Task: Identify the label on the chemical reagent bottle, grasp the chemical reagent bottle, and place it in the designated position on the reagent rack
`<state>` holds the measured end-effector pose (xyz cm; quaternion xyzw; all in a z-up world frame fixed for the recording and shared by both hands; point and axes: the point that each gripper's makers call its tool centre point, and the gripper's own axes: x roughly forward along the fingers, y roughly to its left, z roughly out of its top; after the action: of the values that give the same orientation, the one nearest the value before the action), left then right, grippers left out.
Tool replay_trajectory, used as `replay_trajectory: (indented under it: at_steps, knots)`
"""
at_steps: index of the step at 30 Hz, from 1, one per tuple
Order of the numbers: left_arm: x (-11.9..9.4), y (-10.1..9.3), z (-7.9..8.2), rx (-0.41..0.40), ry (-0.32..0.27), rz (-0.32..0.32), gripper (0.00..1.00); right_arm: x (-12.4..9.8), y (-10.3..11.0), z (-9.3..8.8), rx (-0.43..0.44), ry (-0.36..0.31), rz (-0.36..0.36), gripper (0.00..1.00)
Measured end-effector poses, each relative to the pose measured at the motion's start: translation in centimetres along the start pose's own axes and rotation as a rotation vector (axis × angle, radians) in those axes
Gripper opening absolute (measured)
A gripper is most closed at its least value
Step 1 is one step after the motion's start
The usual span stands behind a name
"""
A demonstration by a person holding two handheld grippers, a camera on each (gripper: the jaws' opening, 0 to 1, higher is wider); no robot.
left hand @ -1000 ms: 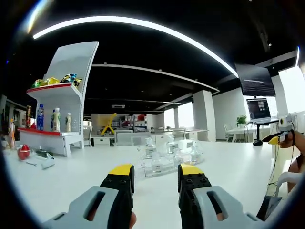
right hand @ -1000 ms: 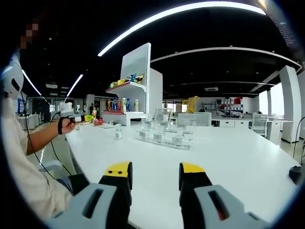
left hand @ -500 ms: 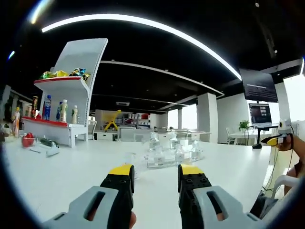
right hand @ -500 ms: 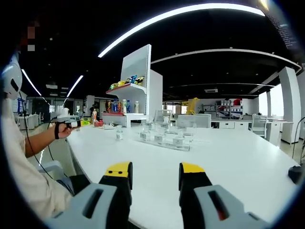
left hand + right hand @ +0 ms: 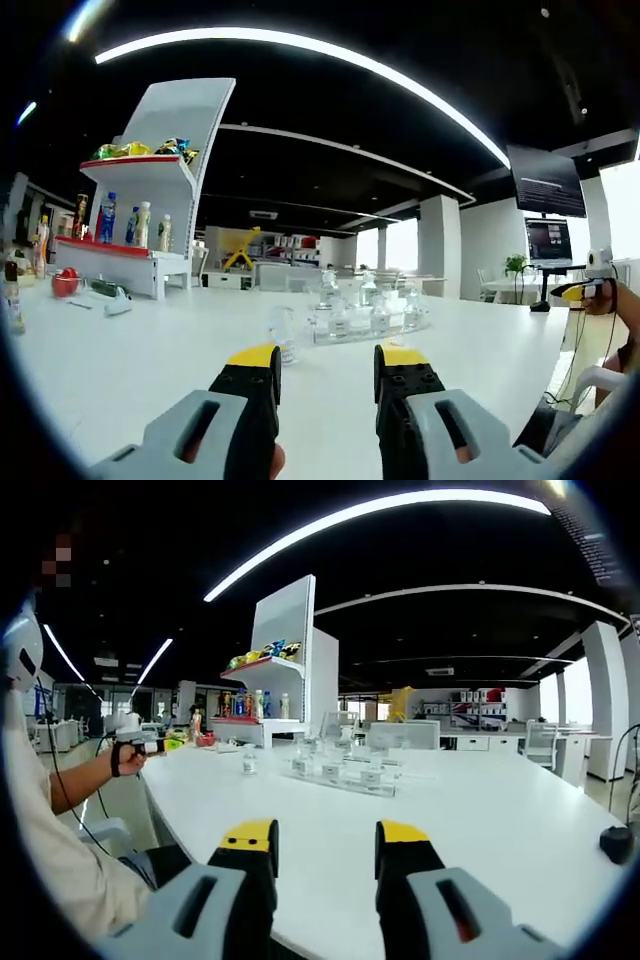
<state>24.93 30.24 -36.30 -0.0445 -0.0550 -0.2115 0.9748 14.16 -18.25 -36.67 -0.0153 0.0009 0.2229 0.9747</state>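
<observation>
Reagent bottle (image 5: 284, 340) stands mid-tabletop (image 5: 120, 360), just beside clear reagent rack (image 5: 370, 318) holding bottles. Left gripper (image 5: 325, 368) and right gripper (image 5: 325, 846) both wide apart, holding nothing, near table edge.

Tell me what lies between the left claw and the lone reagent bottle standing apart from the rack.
In the left gripper view, just bare white table separates the open left claw from the lone reagent bottle. The reagent rack stands beyond it.
</observation>
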Motion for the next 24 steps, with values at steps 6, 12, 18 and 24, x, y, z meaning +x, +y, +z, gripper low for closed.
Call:
replay_trajectory:
  at_steps: [6, 12, 18, 24]
  knots:
    - [-0.1, 0.4, -0.5, -0.007, 0.008, 0.004, 0.37, 0.2, -0.5, -0.1, 0.01, 0.003, -0.012, 0.38]
    - [0.0, 0.6, -0.9, -0.007, 0.018, 0.005, 0.37, 0.4, -0.5, -0.2, 0.012, 0.008, -0.011, 0.38]
    - [0.0, 0.4, -1.4, 0.018, 0.038, -0.001, 0.38, 0.5, -0.6, -0.4, 0.014, 0.014, -0.011, 0.38]
    - [0.0, 0.2, -1.8, 0.014, 0.049, -0.011, 0.38, 0.5, -0.6, -0.4, 0.013, 0.012, -0.011, 0.38]
